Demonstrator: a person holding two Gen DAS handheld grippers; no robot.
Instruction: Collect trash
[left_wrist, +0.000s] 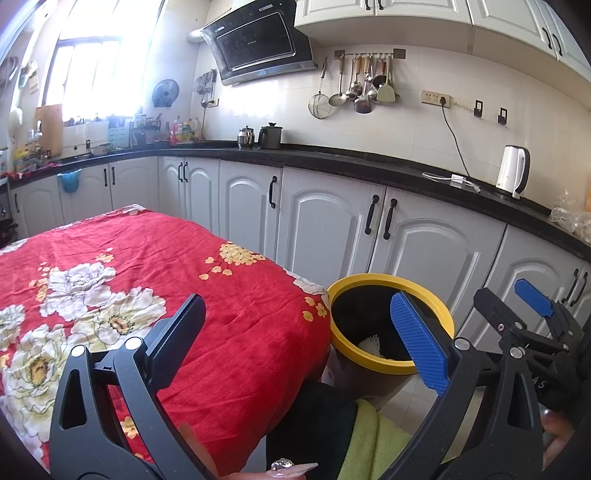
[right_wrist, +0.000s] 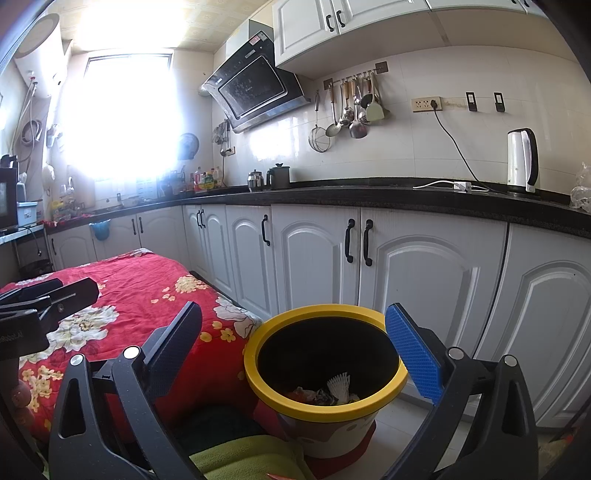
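A yellow-rimmed bin (right_wrist: 325, 404) stands on the floor beside the table with the red flowered cloth (right_wrist: 155, 288). Inside it lie a white shuttlecock (right_wrist: 339, 384) and other crumpled trash (right_wrist: 310, 396). My right gripper (right_wrist: 299, 354) is open and empty, just above and in front of the bin's mouth. My left gripper (left_wrist: 299, 332) is open and empty over the table's right edge; the bin (left_wrist: 369, 360) lies between its fingers, with a white scrap (left_wrist: 370, 343) visible inside. The right gripper (left_wrist: 532, 314) shows at the far right of the left wrist view.
White lower cabinets (right_wrist: 424, 266) with black handles run close behind the bin under a black counter (right_wrist: 369, 194). A white kettle (right_wrist: 522, 160) and its cable sit on the counter. Green cloth (right_wrist: 243, 458) lies low in front. The red cloth (left_wrist: 147, 280) bears no loose items in view.
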